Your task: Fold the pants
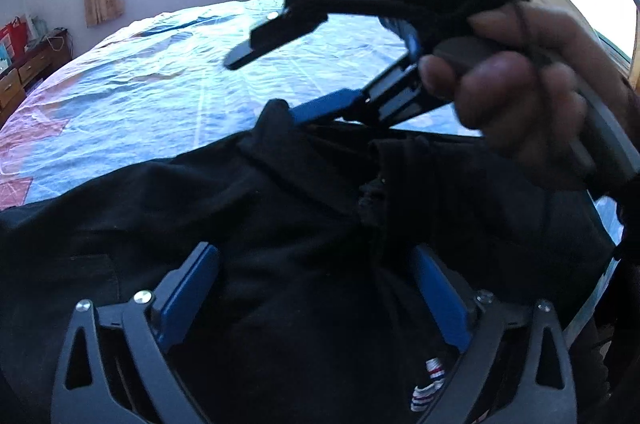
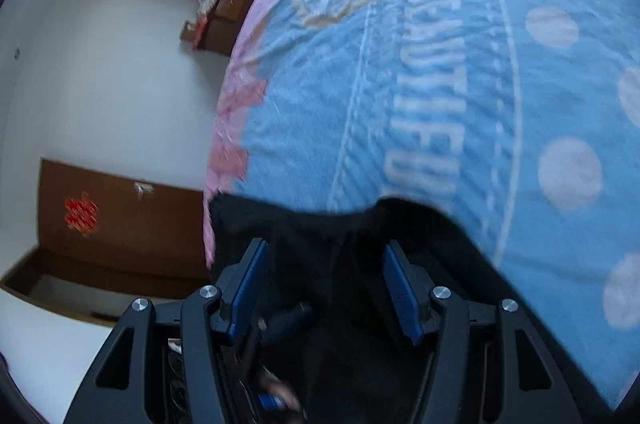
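The left gripper (image 1: 316, 300) stands spread wide over the black pants (image 1: 280, 207), its blue pads clear of the cloth. The dark, soft folds swallow detail; a small striped tag (image 1: 430, 382) peeks out. The right gripper (image 2: 326, 288) is blurred, jaws half apart astride a bunched fold; a grip cannot be told. The pants lie at the near edge of the bed (image 2: 440, 83), whose wrinkled blue spread runs open beyond.
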`<state>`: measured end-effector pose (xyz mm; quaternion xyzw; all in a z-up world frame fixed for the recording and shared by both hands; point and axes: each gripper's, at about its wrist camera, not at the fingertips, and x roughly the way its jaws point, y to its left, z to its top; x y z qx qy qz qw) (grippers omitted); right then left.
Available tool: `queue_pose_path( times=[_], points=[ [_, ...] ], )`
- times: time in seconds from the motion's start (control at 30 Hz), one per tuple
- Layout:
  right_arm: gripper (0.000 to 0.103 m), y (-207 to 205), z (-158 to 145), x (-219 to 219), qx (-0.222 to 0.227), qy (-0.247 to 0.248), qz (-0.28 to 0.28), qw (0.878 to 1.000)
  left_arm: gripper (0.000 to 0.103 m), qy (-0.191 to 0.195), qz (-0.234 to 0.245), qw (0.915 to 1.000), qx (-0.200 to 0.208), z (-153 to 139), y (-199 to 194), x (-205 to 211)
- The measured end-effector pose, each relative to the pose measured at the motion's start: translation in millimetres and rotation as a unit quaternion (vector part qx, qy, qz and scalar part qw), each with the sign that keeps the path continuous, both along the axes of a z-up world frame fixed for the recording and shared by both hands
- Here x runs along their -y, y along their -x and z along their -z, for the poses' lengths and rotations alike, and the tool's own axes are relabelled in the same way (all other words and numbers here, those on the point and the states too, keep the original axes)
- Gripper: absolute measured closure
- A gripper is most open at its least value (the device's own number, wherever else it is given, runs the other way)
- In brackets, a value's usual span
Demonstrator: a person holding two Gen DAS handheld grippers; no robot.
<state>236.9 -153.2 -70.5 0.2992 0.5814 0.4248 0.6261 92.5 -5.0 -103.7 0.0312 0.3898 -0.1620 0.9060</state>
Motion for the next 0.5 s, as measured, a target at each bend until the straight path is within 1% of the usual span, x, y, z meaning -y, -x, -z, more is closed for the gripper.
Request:
queue_pose_path(
  times=[0.07,0.1,0.13,0.23,0.3,0.33,0.37,0.4,0.43,0.47,0.5],
  points=[
    [0.044,-6.4,12.8,5.8,-0.028,-0.008,0.024,0.999,0.002,0.001,0.000,1.0000,0.000,0.4,0.7,0.8],
    [0.044,-6.9,14.5,5.9,-0.031,-0.011,0.025,0.999,0.002,0.001,0.000,1.0000,0.001,-0.1,2.5,0.9],
    [0.045,-5.6,12.6,6.1,-0.028,-0.008,0.021,0.999,0.002,0.000,0.001,1.0000,0.001,-0.2,3.3,1.4],
    [0.045,0.2,-1.8,14.1,0.000,0.033,0.015,0.999,0.002,0.001,0.001,1.0000,0.001,-0.1,4.8,0.9],
    [0.045,-0.3,-1.8,18.1,-0.002,0.039,0.011,0.999,0.002,0.000,0.000,1.0000,0.002,-0.1,5.3,0.3],
    [0.045,-1.9,-0.2,20.4,-0.004,0.051,0.014,0.999,0.002,-0.001,0.000,1.0000,0.002,0.2,3.9,-0.1],
    [0.045,-4.4,0.6,23.8,-0.003,0.052,0.020,0.998,0.001,-0.001,0.000,1.0000,0.003,0.5,3.5,-0.2],
    [0.045,-5.0,1.4,25.4,-0.004,0.040,0.021,0.999,0.001,-0.002,0.000,1.0000,0.003,0.8,3.3,0.4],
    [0.045,-5.9,4.4,24.6,-0.011,0.026,0.013,1.000,0.001,-0.003,0.001,1.0000,0.003,1.1,3.1,2.1],
    [0.045,-4.8,8.9,16.4,-0.022,0.021,-0.004,1.000,0.001,-0.004,0.001,1.0000,0.002,1.2,2.7,3.6],
    [0.044,-4.3,11.3,10.5,-0.022,0.026,-0.015,0.999,0.000,-0.004,0.001,1.0000,0.002,1.3,2.4,3.5]
  ],
)
